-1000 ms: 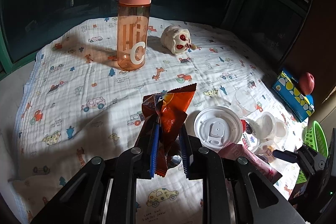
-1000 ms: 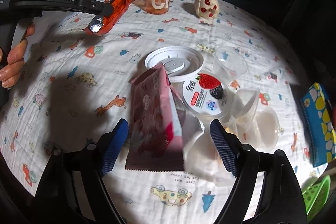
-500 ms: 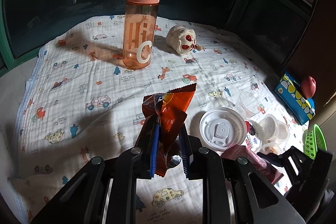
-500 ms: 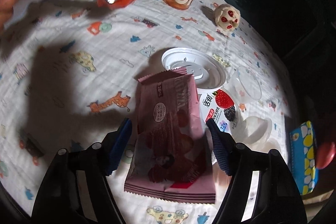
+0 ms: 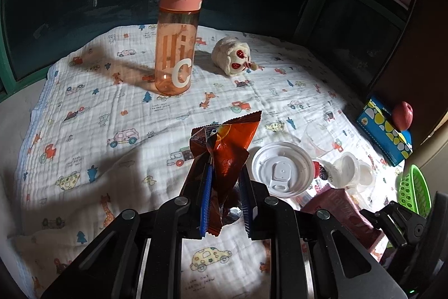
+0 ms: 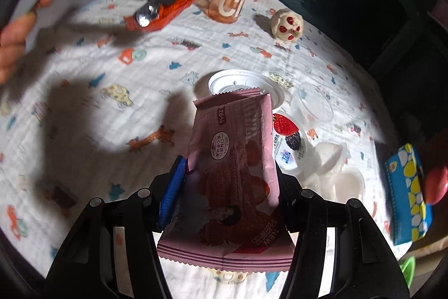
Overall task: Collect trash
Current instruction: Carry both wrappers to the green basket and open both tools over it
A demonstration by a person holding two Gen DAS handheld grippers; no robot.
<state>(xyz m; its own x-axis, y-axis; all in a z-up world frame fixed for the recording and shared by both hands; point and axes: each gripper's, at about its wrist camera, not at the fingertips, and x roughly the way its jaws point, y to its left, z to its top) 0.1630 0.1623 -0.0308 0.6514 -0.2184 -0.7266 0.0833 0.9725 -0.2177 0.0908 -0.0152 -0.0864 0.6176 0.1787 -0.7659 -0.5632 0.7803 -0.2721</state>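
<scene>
My left gripper [image 5: 224, 181] is shut on an orange snack wrapper [image 5: 226, 147] and holds it above the printed cloth [image 5: 112, 114]. My right gripper [image 6: 226, 173] is shut on a pink snack wrapper [image 6: 235, 159], lifted off the cloth; that wrapper also shows in the left wrist view [image 5: 344, 212]. On the cloth to the right lie a white cup lid [image 5: 281, 168], a berry yogurt lid [image 6: 288, 136], a clear lid [image 6: 313, 103] and white plastic cups [image 6: 336, 173]. The left gripper with the orange wrapper [image 6: 179, 2] shows at the top left of the right wrist view.
An orange water bottle [image 5: 177, 38] and a small plush toy [image 5: 233, 58] stand at the back. A blue patterned box [image 5: 385, 131] with a red ball [image 5: 403, 117] sits at the right edge. A green basket [image 5: 413, 189] is below it. Dark windows surround the table.
My right gripper has shut on the pink wrapper and lifted it off the cloth. My left gripper still holds the orange wrapper and has pulled back slightly.
</scene>
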